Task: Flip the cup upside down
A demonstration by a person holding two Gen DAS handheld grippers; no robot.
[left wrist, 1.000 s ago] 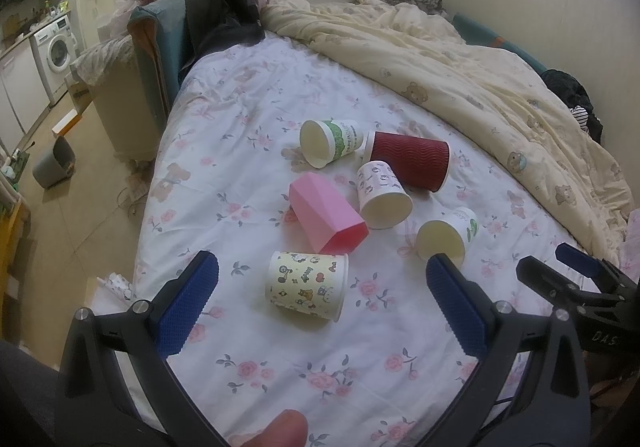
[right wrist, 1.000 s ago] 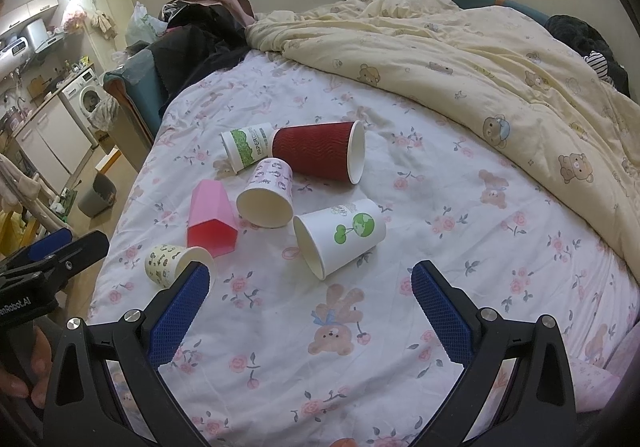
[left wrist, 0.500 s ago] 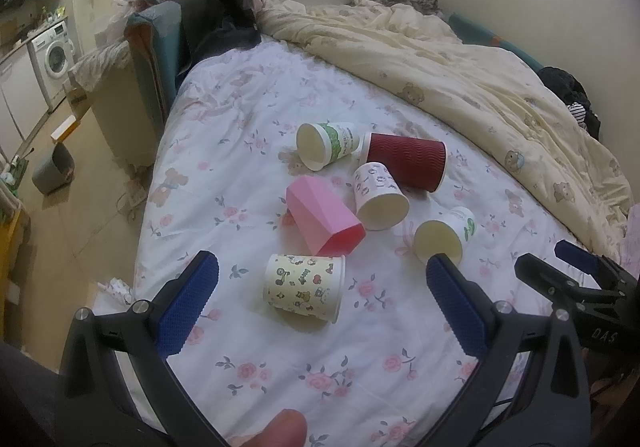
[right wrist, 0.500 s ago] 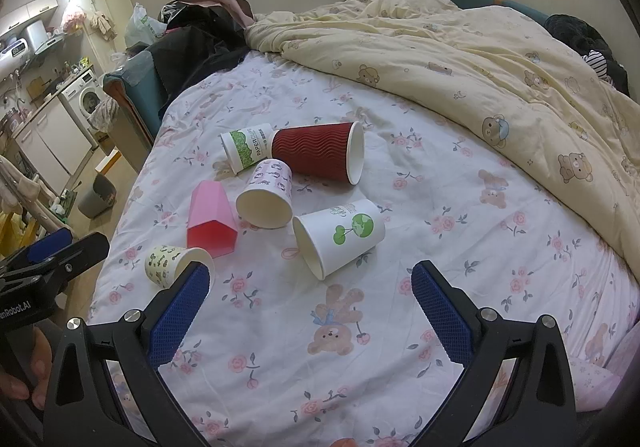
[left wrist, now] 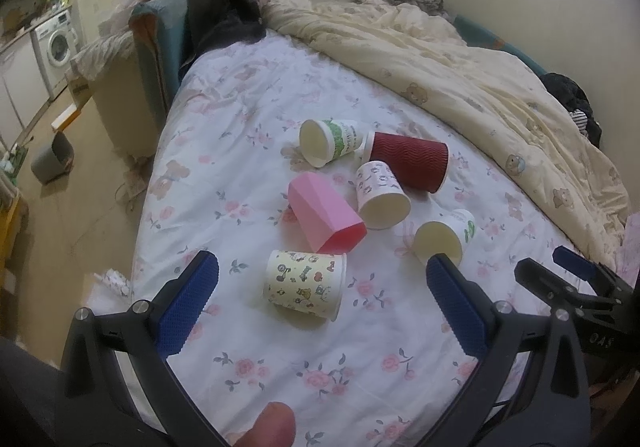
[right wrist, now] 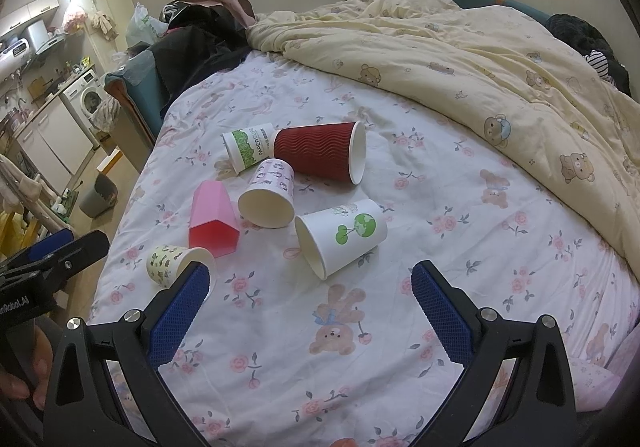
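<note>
Two hand-held grippers hover over a flowered bedsheet (right wrist: 500, 247), both with blue-padded jaws spread wide and nothing between them. The left gripper (left wrist: 320, 299) frames the cartoon cup (left wrist: 304, 284), which lies on its side just beyond the pads, mouth toward the right pad. The right gripper (right wrist: 310, 303) faces the tree cup (right wrist: 340, 237), also on its side, mouth turned toward the camera.

Taking the pink cup (left wrist: 324, 212) as the marker: this faceted tumbler lies tipped over at the middle of the cluster, open end toward the grippers. The cartoon cup rests just in front of it, apart from it. The purple cup (left wrist: 382, 193) lies just to its right, rim near the tumbler's mouth. The tree cup sits farther right again. Behind the pink cup lies the green cup (left wrist: 332, 143), and the red cup (left wrist: 408, 166) lies beside that, the two touching base to base. All six cups are on their sides.

Beyond the cups, a cream bear-print duvet (right wrist: 480, 59) is bunched along the far side of the bed.
</note>
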